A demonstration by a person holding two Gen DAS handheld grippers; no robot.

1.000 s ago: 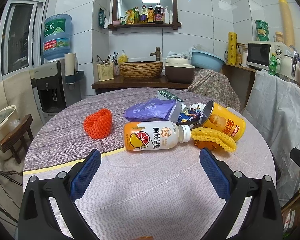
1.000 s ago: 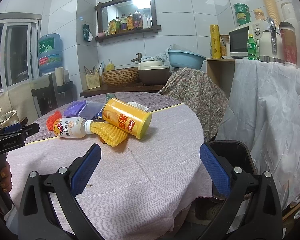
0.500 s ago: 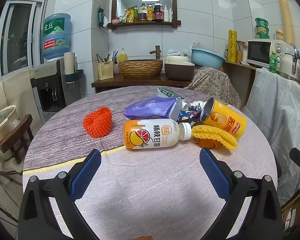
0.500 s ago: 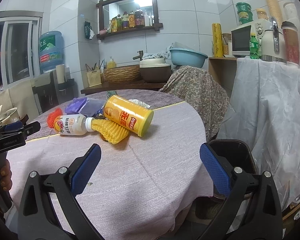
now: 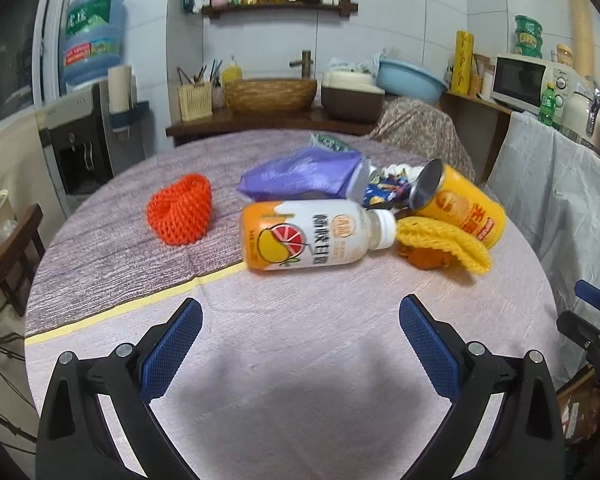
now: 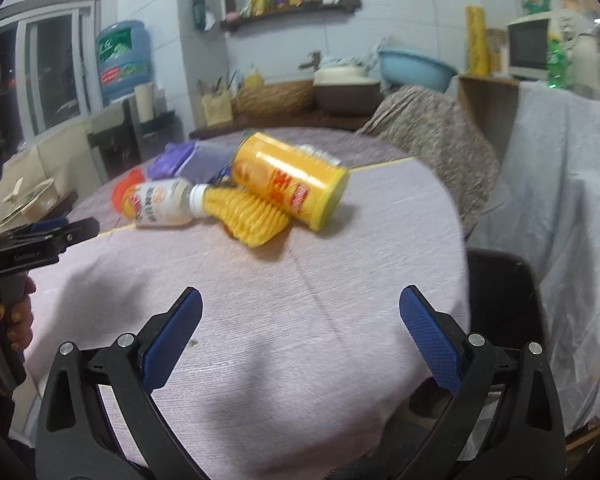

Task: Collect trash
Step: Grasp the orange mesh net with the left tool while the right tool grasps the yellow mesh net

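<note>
1. The left claw (image 5: 300, 322) is spread wide and carries nothing. Compared with the pictures a moment earlier, the litter fills more of its view and sits lower, so this claw has closed in on the pile. I judge that a first pick is being lined up.

2. The right claw (image 6: 300, 322) is likewise spread and empty. Its view has swung and gone blurry since half a second ago, with the pile now more central, so it too is on the move. Nothing has been collected yet.

3. At 12 o'clock from the left claw, nearest to it, lies the white-capped plastic drink bottle with an orange fruit label (image 5: 312, 238). It is on its side, smooth and round, so it would likely roll if nudged.

4. At 1 o'clock, touching the bottle's cap, is the yellow foam fruit net (image 5: 444, 242), ribbed and soft. It rests against the yellow cardboard crisp tube (image 5: 460, 210), which lies with its shiny metal end facing the camera.

5. At 11 o'clock, apart from the rest, sits the orange foam fruit net (image 5: 180, 216), a squashy mesh cup.

6. Behind the bottle, the crumpled purple plastic bag (image 5: 300, 176) sprawls limp beside some small wrappers.

7. All of it rests on the round desk in a pinkish woven cloth (image 5: 300, 360). At 3 o'clock in the right view, below the desk's edge, stands a dark bin (image 6: 500, 300), probably where the trash goes.
</note>
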